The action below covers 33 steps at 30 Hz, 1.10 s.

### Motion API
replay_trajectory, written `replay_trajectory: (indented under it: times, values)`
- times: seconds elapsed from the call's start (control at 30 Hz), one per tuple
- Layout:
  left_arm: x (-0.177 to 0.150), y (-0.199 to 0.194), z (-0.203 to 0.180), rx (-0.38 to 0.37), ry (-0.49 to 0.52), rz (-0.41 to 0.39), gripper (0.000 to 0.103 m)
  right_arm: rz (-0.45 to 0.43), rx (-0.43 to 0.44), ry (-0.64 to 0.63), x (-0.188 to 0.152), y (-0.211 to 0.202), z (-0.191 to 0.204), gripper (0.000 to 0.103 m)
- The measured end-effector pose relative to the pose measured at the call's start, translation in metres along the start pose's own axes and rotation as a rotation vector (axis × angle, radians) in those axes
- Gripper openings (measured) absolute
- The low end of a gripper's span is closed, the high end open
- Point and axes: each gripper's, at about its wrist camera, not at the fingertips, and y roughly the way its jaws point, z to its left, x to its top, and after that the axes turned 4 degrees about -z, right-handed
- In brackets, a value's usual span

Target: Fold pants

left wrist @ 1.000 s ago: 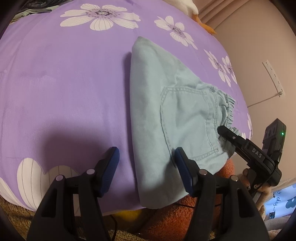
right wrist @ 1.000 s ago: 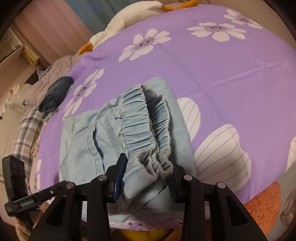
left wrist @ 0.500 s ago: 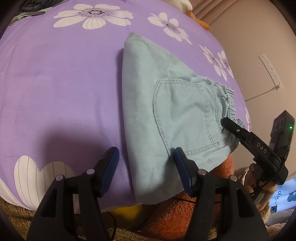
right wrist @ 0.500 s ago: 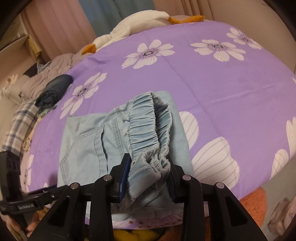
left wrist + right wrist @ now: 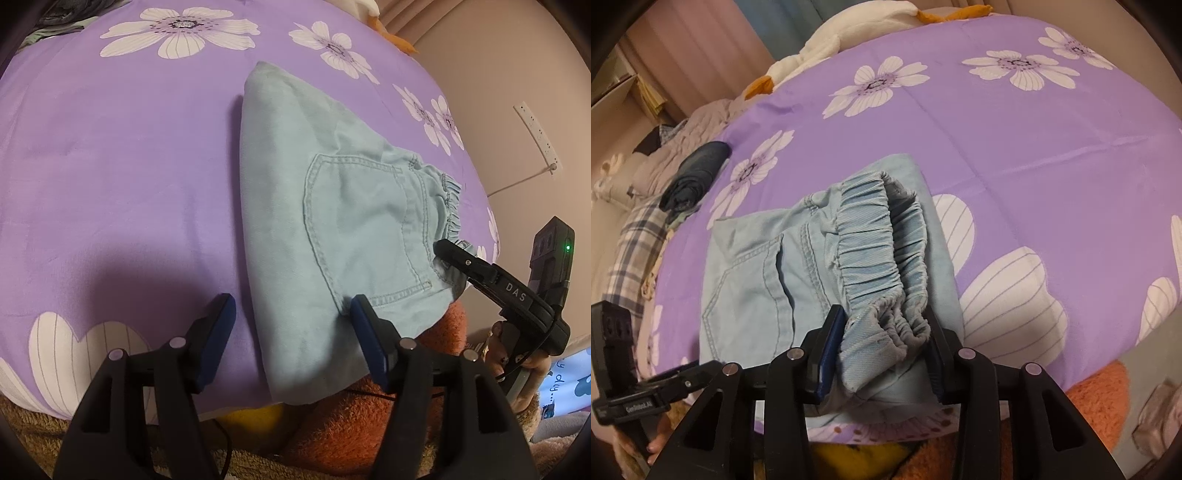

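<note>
Light blue denim pants [image 5: 332, 229] lie folded on the purple flowered bedspread [image 5: 110, 166], back pocket up, with their near end hanging over the bed edge. My left gripper [image 5: 291, 317] is open and straddles the pants' left fold edge. My right gripper [image 5: 882, 343] has its jaws around the gathered elastic waistband [image 5: 882, 266], partly open with the fabric bunched between them. The right gripper also shows in the left wrist view [image 5: 447, 254], at the waistband corner. The left gripper also shows in the right wrist view [image 5: 698, 373], low at the left.
An orange plush [image 5: 369, 413] and something yellow [image 5: 251, 413] lie below the bed edge. A white stuffed toy [image 5: 849, 33] lies at the far side of the bed. Dark rolled clothes [image 5: 694, 173] and plaid bedding [image 5: 631, 251] are at the left. A wall power strip [image 5: 535, 136] is at the right.
Both views have shifted slightly; the pants lie a little further right in the left wrist view. The right gripper's jaws have spread a bit around the waistband. The left gripper stays open.
</note>
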Motion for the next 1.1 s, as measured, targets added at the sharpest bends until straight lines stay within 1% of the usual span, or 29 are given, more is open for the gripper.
replay_trajectory:
  times: [0.03,0.07,0.1,0.13,0.17,0.2,0.23,0.27,0.33,0.4,0.47,0.6,0.67,0.7,0.73,0.8,0.83,0.87,0.9,0.97,1.0,1.03,1.07,1.1]
  values:
    - [0.001,-0.003,0.000,-0.004,-0.003,-0.003,0.064,0.001,-0.008,0.001,0.001,-0.002,-0.001,0.045]
    - [0.003,-0.009,-0.001,-0.014,-0.006,-0.022,0.064,-0.002,-0.020,-0.001,0.003,-0.004,-0.001,0.052]
    - [0.006,-0.013,-0.002,-0.021,-0.005,-0.046,0.066,-0.012,-0.038,-0.006,0.004,-0.008,-0.002,0.056]
    - [0.009,-0.019,-0.002,-0.023,-0.002,-0.077,0.074,-0.032,-0.060,-0.016,0.005,-0.014,-0.002,0.065]
    - [0.011,-0.023,-0.003,-0.019,0.002,-0.103,0.079,-0.053,-0.066,-0.024,0.007,-0.018,-0.003,0.074]
    - [0.015,-0.028,-0.003,-0.005,0.011,-0.139,0.084,-0.075,-0.063,-0.027,0.010,-0.022,-0.004,0.078]
    - [0.017,-0.029,-0.003,0.008,0.015,-0.154,0.084,-0.099,-0.055,-0.021,0.013,-0.026,-0.006,0.085]
    - [0.019,-0.029,-0.002,0.026,0.013,-0.161,0.084,-0.106,-0.049,-0.012,0.016,-0.027,-0.008,0.088]
    - [0.023,-0.026,0.001,0.023,0.003,-0.160,0.084,-0.101,-0.005,0.009,0.023,-0.024,-0.011,0.088]
    - [0.027,-0.019,0.003,0.033,-0.010,-0.151,0.084,-0.070,0.049,0.018,0.027,-0.015,-0.012,0.088]
    - [0.028,-0.012,0.003,0.039,-0.018,-0.139,0.083,-0.038,0.063,0.017,0.027,-0.005,-0.010,0.088]
    - [0.030,-0.002,0.008,0.012,-0.042,-0.105,0.082,0.023,0.084,0.033,0.021,0.012,-0.013,0.088]
    - [0.032,0.005,0.009,-0.017,-0.056,-0.085,0.078,0.050,0.098,0.067,0.019,0.021,-0.021,0.088]
    - [0.033,0.010,0.009,-0.035,-0.063,-0.070,0.073,0.054,0.112,0.092,0.018,0.025,-0.026,0.088]
    - [0.034,0.016,0.008,-0.044,-0.067,-0.060,0.072,0.050,0.142,0.118,0.018,0.027,-0.031,0.088]
    - [0.037,0.019,0.004,-0.039,-0.053,-0.066,0.069,0.040,0.185,0.157,0.018,0.027,-0.037,0.088]
    - [0.038,0.021,0.001,-0.042,-0.038,-0.066,0.064,0.040,0.194,0.159,0.020,0.028,-0.037,0.088]
    - [0.040,0.024,-0.002,-0.049,-0.029,-0.057,0.062,0.041,0.200,0.154,0.020,0.028,-0.036,0.088]
    - [0.041,0.027,-0.003,-0.042,-0.029,-0.054,0.061,0.043,0.203,0.145,0.021,0.029,-0.033,0.087]
    - [0.044,0.030,-0.006,-0.030,-0.020,-0.058,0.055,0.052,0.218,0.115,0.021,0.034,-0.025,0.076]
    - [0.044,0.031,-0.006,-0.024,-0.014,-0.058,0.053,0.058,0.224,0.107,0.022,0.037,-0.023,0.075]
    - [0.044,0.032,-0.007,-0.017,-0.006,-0.061,0.048,0.059,0.222,0.102,0.023,0.038,-0.020,0.071]
    - [0.044,0.032,-0.007,-0.012,-0.003,-0.063,0.046,0.061,0.224,0.094,0.023,0.040,-0.016,0.062]
    - [0.042,0.031,-0.008,0.003,0.003,-0.065,0.041,0.067,0.236,0.091,0.023,0.041,-0.013,0.057]
